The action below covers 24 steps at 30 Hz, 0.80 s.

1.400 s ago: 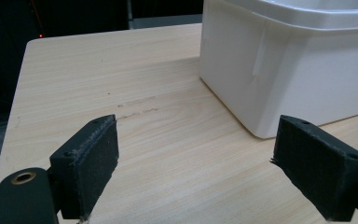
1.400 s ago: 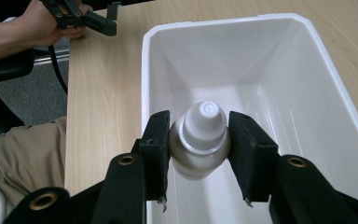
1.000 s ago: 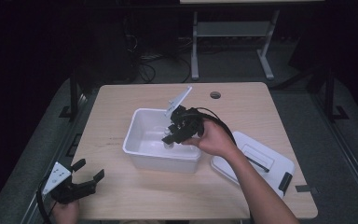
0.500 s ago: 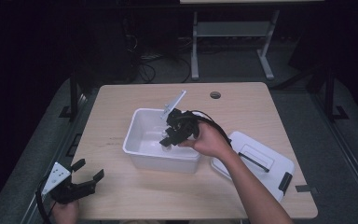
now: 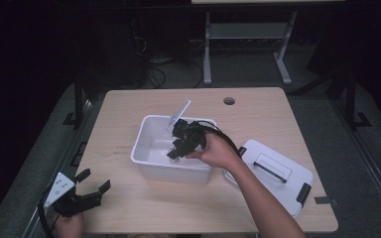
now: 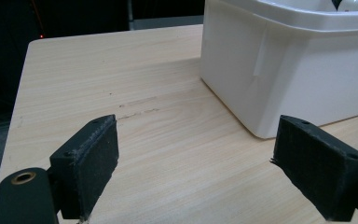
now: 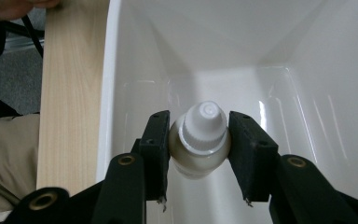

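Note:
A white plastic bin (image 5: 151, 166) stands at the middle of the wooden table. My right gripper (image 5: 174, 151) reaches down into it, shut on a small white bottle (image 7: 199, 140) with a ribbed cap, held above the bin's floor (image 7: 242, 88). My left gripper (image 5: 93, 179) rests at the table's front left corner, jaws wide open with nothing between them. In the left gripper view the bin's side wall (image 6: 279, 70) rises ahead to the right of my left gripper (image 6: 193, 172).
The bin's white lid (image 5: 273, 173) with a black handle and clips lies on the table to the right of the bin. A round cable hole (image 5: 229, 101) sits near the table's far edge. Bare wood (image 6: 135, 107) lies between the left gripper and the bin.
My right gripper has dipped lower and leftward into the bin with the bottle. The left gripper has stayed put.

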### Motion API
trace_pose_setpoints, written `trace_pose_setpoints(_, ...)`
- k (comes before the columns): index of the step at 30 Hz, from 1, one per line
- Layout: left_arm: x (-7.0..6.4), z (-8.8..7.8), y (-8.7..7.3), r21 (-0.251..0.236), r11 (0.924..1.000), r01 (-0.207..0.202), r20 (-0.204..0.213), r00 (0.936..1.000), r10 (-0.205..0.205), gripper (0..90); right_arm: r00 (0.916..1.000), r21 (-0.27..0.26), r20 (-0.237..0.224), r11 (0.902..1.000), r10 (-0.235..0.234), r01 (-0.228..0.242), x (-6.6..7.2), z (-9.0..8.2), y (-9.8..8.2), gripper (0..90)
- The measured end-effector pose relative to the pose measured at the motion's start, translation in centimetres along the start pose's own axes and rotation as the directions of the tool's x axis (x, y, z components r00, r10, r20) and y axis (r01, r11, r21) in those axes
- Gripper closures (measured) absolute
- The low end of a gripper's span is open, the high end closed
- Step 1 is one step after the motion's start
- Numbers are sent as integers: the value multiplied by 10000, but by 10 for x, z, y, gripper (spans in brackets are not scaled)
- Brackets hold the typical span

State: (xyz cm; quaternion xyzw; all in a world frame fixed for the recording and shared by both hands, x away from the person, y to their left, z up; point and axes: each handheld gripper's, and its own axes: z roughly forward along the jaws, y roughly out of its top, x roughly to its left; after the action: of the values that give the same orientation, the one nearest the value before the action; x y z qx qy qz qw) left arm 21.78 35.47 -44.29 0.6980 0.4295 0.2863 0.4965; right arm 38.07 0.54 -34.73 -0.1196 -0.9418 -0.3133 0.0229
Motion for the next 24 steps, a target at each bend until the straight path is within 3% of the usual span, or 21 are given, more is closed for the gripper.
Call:
trace_pose_setpoints(11, 1, -1, 0, -68, 10000, 53, -32, 10000, -54, 130, 9999, 566, -26, 9983, 142, -140, -3, 11, -1, 596)
trace_pose_setpoints(24, 1, -1, 0, -70, 10000, 45, -48, 10000, -45, 130, 9998, 854, -36, 9962, 198, -194, -3, 12, -1, 593)
